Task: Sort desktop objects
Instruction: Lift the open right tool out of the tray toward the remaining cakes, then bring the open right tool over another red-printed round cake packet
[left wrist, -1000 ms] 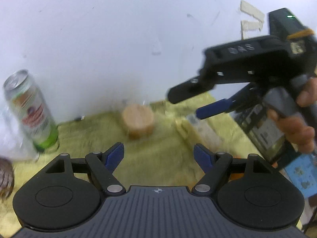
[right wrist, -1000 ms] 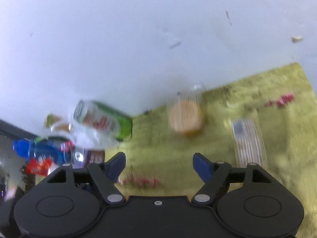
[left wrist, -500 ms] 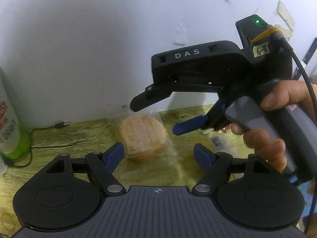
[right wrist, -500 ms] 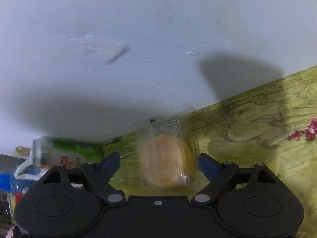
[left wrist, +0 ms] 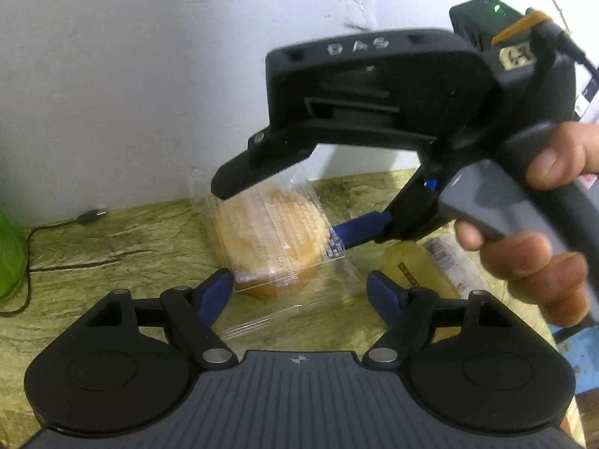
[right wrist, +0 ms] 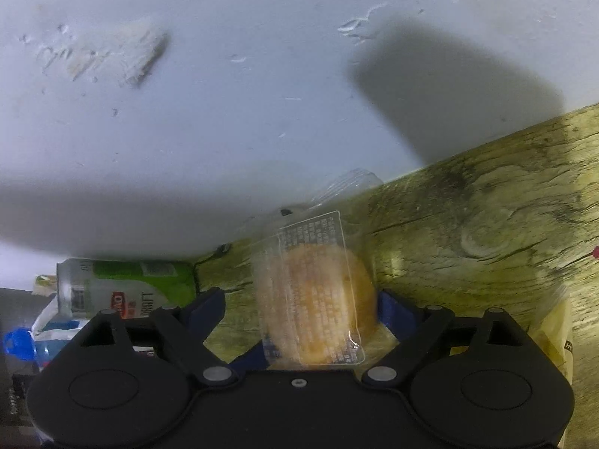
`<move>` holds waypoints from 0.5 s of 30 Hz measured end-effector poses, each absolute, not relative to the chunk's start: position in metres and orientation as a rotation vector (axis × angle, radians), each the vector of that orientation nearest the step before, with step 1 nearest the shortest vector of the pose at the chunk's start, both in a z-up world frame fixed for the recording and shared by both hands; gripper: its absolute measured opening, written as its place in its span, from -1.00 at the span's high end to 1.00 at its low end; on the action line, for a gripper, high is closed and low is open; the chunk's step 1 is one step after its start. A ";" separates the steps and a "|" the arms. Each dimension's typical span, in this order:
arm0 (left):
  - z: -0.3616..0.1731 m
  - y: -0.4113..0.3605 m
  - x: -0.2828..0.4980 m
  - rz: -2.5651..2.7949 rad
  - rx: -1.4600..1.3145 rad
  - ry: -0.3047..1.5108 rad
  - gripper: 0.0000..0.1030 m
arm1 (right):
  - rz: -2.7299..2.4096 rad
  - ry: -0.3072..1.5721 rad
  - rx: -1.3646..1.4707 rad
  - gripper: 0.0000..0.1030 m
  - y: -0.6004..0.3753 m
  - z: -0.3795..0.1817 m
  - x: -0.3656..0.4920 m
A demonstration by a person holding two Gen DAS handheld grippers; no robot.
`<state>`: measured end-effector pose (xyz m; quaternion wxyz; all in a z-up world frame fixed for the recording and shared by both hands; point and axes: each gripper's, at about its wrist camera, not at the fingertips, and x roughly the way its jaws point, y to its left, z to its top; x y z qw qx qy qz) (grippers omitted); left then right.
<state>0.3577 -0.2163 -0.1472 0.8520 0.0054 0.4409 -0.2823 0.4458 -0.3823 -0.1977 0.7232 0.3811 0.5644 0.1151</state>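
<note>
A round bun in a clear plastic wrapper (left wrist: 273, 239) lies on the wooden desk near the white wall. My right gripper (left wrist: 284, 217) reaches over it from the right, one finger above it, the blue finger (left wrist: 359, 230) at its right side. In the right wrist view the bun (right wrist: 314, 299) sits between the open fingers, the right pad (right wrist: 389, 310) close against it. My left gripper (left wrist: 299, 288) is open and empty just in front of the bun.
A green and silver can (right wrist: 123, 288) stands left by the wall, with a blue-capped bottle (right wrist: 18, 344) and bags beyond. A black cable (left wrist: 52, 228) lies on the desk. A yellowish packet (left wrist: 419, 269) lies right of the bun.
Both grippers have moved closer to the bun. My right gripper has come down around it, so the bun now sits between its fingers.
</note>
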 end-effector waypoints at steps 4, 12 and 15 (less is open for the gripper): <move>-0.148 -0.215 0.356 -0.608 0.019 0.940 -0.54 | 0.262 1.243 0.886 -0.77 -0.386 -0.198 0.439; -0.151 -0.212 0.350 -0.645 0.006 1.006 -0.54 | 0.321 1.193 0.946 -0.85 -0.380 -0.182 0.419; -0.151 -0.210 0.348 -0.656 -0.005 1.029 -0.54 | 0.349 1.179 0.942 -0.85 -0.372 -0.175 0.414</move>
